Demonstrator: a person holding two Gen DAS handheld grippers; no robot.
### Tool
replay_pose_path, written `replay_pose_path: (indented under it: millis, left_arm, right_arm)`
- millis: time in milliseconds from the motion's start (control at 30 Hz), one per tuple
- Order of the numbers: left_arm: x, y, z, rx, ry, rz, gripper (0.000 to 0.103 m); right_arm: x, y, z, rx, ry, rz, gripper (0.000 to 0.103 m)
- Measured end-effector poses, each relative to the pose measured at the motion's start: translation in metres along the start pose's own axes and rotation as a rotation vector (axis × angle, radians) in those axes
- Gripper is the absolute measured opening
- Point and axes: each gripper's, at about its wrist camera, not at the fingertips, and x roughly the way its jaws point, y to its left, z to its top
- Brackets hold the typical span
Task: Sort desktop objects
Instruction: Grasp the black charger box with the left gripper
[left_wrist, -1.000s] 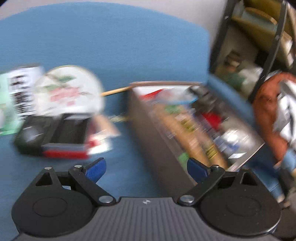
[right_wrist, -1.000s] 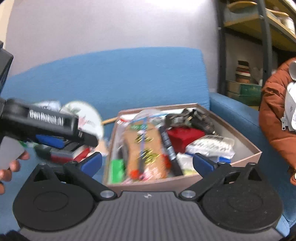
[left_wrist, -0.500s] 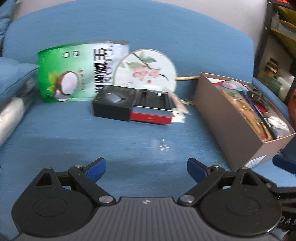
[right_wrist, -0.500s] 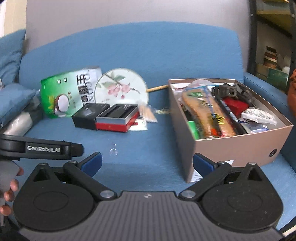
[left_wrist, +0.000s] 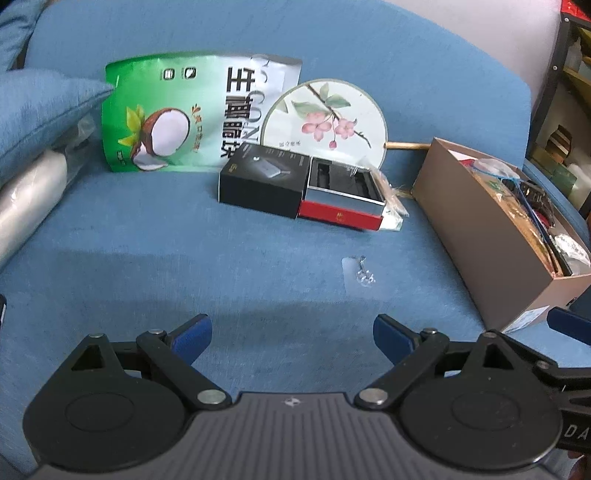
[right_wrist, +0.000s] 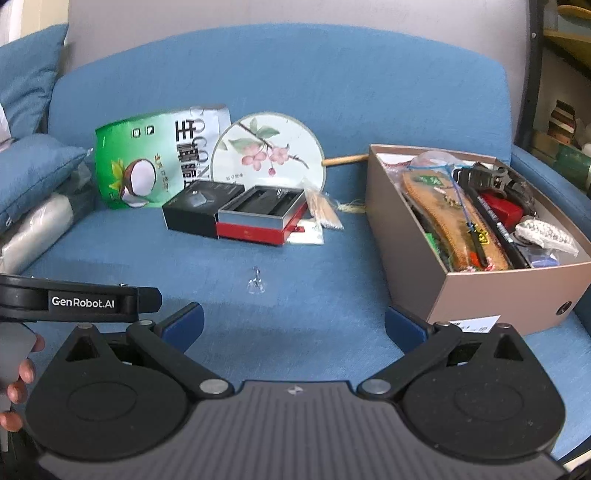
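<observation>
On the blue sofa seat (left_wrist: 184, 266) lie a green coconut snack bag (left_wrist: 177, 118), a round flowered fan (left_wrist: 325, 118), a black box (left_wrist: 264, 182), an open red-and-black box (left_wrist: 343, 199) and a small clear hook (left_wrist: 360, 273). A brown cardboard box (right_wrist: 410, 225) full of several items stands to the right. My left gripper (left_wrist: 291, 332) is open and empty, held above the seat in front of the hook. My right gripper (right_wrist: 293, 325) is open and empty, beside the left gripper and short of the hook (right_wrist: 256, 282).
A blue cushion (left_wrist: 40, 114) and a clear plastic roll (left_wrist: 26, 199) lie at the left. A dark shelf rack (right_wrist: 554, 74) stands right of the sofa. A bundle of thin sticks (right_wrist: 325, 210) lies beside the red box.
Both views have swung left and pulled back from the cardboard box to the loose items on the seat. Both grippers stay open and empty.
</observation>
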Motion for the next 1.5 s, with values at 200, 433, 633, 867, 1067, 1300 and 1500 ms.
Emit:
replay_pose_path:
  millis: [200,433,633,867,1067,1300,1500]
  left_arm:
    - [0.01,0.013,-0.003,-0.019,0.021,-0.011,0.097]
    - [0.023,0.026,0.014,0.004,0.002,-0.029,0.097]
    - [0.035,0.033,0.064,0.056,-0.071,-0.063,0.096]
    - [0.074,0.046,0.114,0.161,-0.125,-0.097,0.096]
    - [0.121,0.076,0.118,0.106,-0.093,-0.114,0.09]
    - [0.156,0.091,0.136,0.114,-0.078,-0.169,0.089]
    - [0.18,0.105,0.138,0.025,-0.046,-0.291,0.088]
  right_arm:
    - [0.014,0.007,-0.006,-0.021,0.036,0.01,0.101]
    - [0.038,0.012,-0.01,-0.037,0.052,0.043,0.101]
    - [0.061,0.026,0.002,-0.071,0.024,0.099,0.101]
    - [0.099,0.053,0.028,-0.129,-0.031,0.176,0.101]
    - [0.146,0.077,0.043,-0.163,-0.043,0.249,0.086]
    - [0.199,0.099,0.045,-0.153,0.009,0.278,0.077]
    - [0.221,0.102,0.05,-0.138,0.011,0.276,0.074]
